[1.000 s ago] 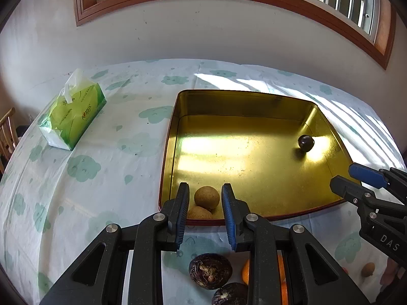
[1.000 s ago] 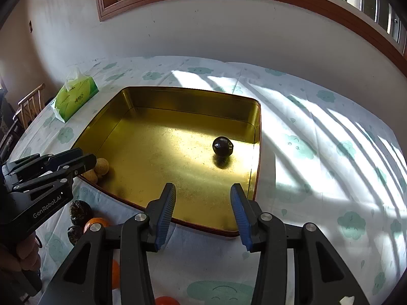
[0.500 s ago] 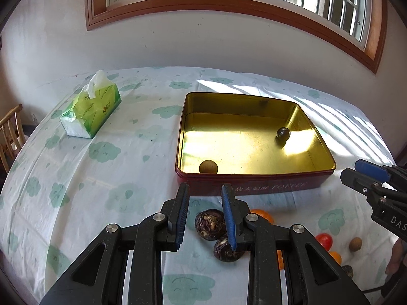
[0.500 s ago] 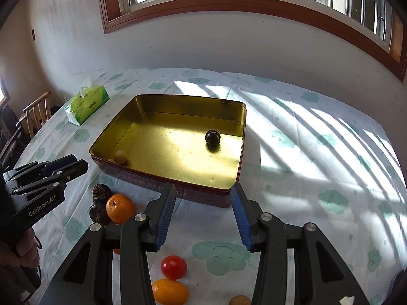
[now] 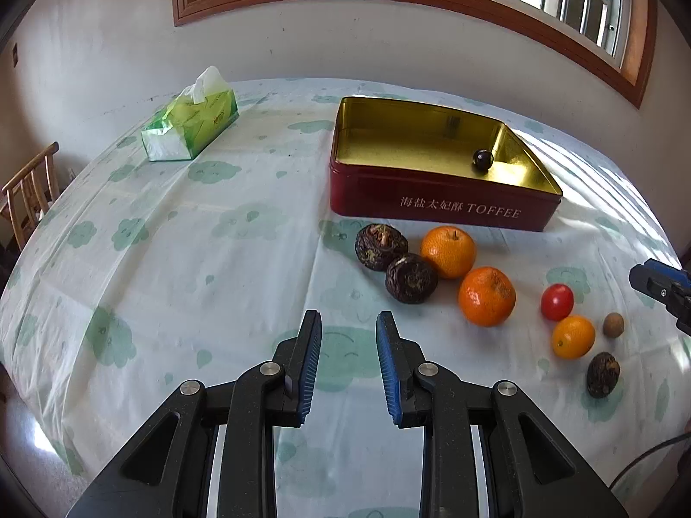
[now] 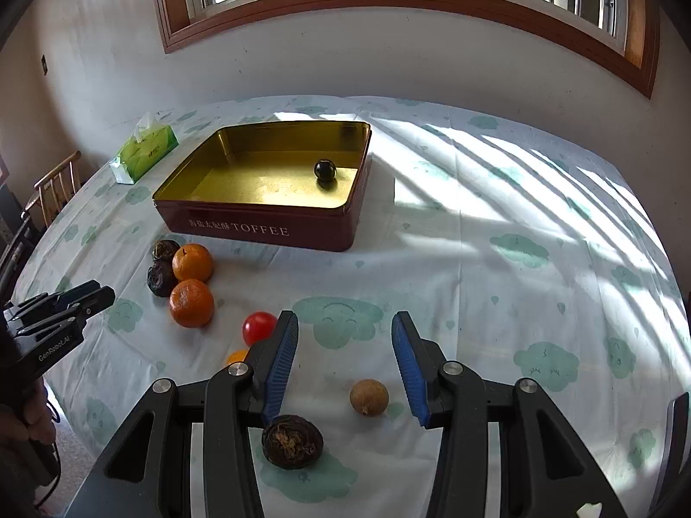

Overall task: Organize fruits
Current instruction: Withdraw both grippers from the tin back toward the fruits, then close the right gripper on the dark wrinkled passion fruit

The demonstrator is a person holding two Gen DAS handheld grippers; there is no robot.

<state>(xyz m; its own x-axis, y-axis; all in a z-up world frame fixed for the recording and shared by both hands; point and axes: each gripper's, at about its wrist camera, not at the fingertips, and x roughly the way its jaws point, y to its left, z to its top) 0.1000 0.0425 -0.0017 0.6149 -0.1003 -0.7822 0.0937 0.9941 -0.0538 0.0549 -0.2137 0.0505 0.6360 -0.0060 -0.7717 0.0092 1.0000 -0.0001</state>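
Fetching of fruit is judged in hand: the left gripper (image 5: pixel 347 323) is held empty, jaws narrowly parted, near the oranges (image 5: pixel 448 252) on the desk (image 5: pixel 194 259), while the longan (image 6: pixel 368 397) below the spread, empty jaws of the right gripper (image 6: pixel 345 328) should be pinched next for the tin (image 6: pixel 259 228).

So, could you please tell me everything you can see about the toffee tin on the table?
The toffee tin is a shallow, roughly square metal box with no lid on it. Its outer walls are dark red with pale lettering on the near side; the inside is shiny gold. It sits flat on the cloud-print tablecloth, beyond the loose fruit. One small dark round fruit lies inside near the right wall. Nothing else visibly touches it, and both grippers are well clear.
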